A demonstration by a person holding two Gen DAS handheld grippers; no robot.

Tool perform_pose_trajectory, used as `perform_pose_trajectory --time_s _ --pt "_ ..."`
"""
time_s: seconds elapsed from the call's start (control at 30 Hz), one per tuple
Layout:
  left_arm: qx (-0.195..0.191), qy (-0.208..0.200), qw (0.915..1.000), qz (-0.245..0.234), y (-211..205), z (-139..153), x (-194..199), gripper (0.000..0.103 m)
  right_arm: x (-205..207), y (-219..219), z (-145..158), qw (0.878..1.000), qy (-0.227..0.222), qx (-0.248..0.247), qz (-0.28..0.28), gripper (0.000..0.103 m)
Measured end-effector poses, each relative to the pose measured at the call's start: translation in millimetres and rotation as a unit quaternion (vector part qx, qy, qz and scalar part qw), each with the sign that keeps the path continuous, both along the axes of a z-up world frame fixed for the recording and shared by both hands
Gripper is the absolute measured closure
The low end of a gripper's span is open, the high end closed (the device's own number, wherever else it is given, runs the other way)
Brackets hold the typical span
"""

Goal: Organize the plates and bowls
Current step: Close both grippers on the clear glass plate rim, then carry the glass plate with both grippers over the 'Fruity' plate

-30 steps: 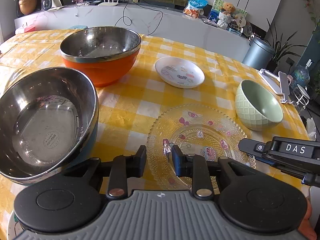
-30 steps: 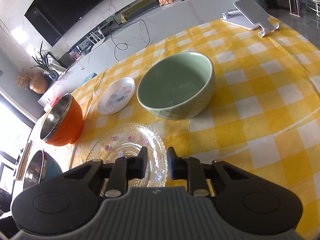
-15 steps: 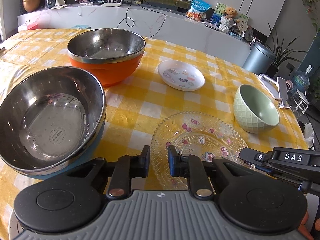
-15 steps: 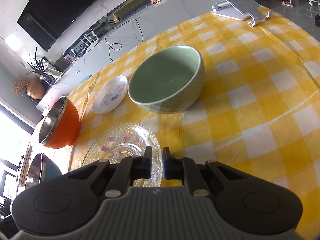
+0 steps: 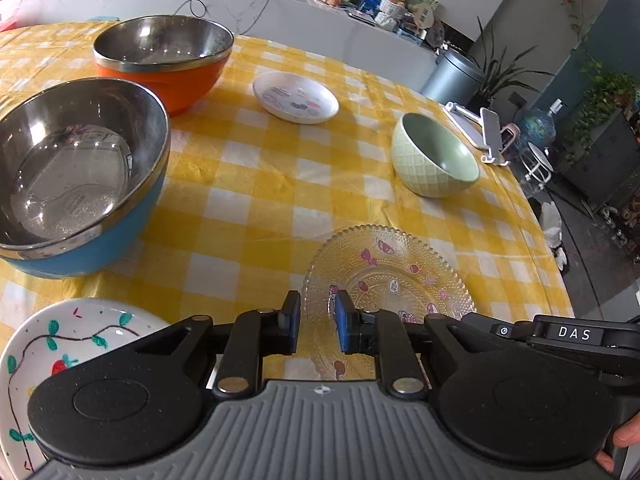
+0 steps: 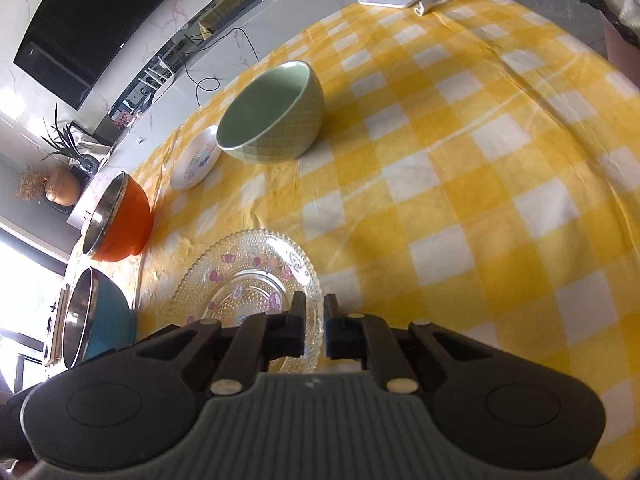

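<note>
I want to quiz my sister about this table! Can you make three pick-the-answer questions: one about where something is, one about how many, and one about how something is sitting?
1. Which bowl is closest to the painted plate?
A. orange bowl
B. blue bowl
C. green bowl

2. How many bowls are on the table?
A. two
B. three
C. five

3. How is the green bowl sitting?
A. upside down
B. stacked inside another bowl
C. upright and empty, on its own

Answers:
1 B: the blue bowl stands just behind the painted plate, and the other two are farther off.
2 B: orange, blue and green make three.
3 C: its open mouth faces up, with nothing in it and nothing touching it.
</note>
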State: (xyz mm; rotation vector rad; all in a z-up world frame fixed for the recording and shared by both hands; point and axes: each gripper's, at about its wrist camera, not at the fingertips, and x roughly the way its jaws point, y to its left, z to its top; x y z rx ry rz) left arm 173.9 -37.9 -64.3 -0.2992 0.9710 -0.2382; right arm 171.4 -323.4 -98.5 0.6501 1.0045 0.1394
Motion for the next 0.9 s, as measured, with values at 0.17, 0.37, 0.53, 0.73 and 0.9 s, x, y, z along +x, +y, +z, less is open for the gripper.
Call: perform_pose_trajectory --time_s 0.17,0.37,0.53,0.73,0.9 --pt "-0.022 0.03 0.9992 -0.011 3.3 -6.8 2.3 0.083 -12.4 -12.5 -5.0 0.999 0.008 0.039 -0.025 0.095" --pt "-0.05 0.044 0.9977 -0.016 8.3 -10.2 6.5 0.079 -12.3 -21.4 -11.1 0.997 0.014 0.078 -0.026 0.093" --pt "-0.059 0.046 0.997 -0.023 11.7 -13.5 8.1 0.084 -12.9 -15.4 -7.6 0.998 0.004 0.056 -0.009 0.094" --pt "-0.059 0.043 0.9972 -0.013 14.3 -13.7 3.5 0.092 -12.2 -14.6 -6.4 0.999 0.0 0.042 -0.011 0.098" --pt "-0.059 0.037 0.9974 -0.014 18.0 -5.3 -5.6 0.092 -17.8 -14.6 -1.3 0.999 -0.005 0.044 -0.013 0.098"
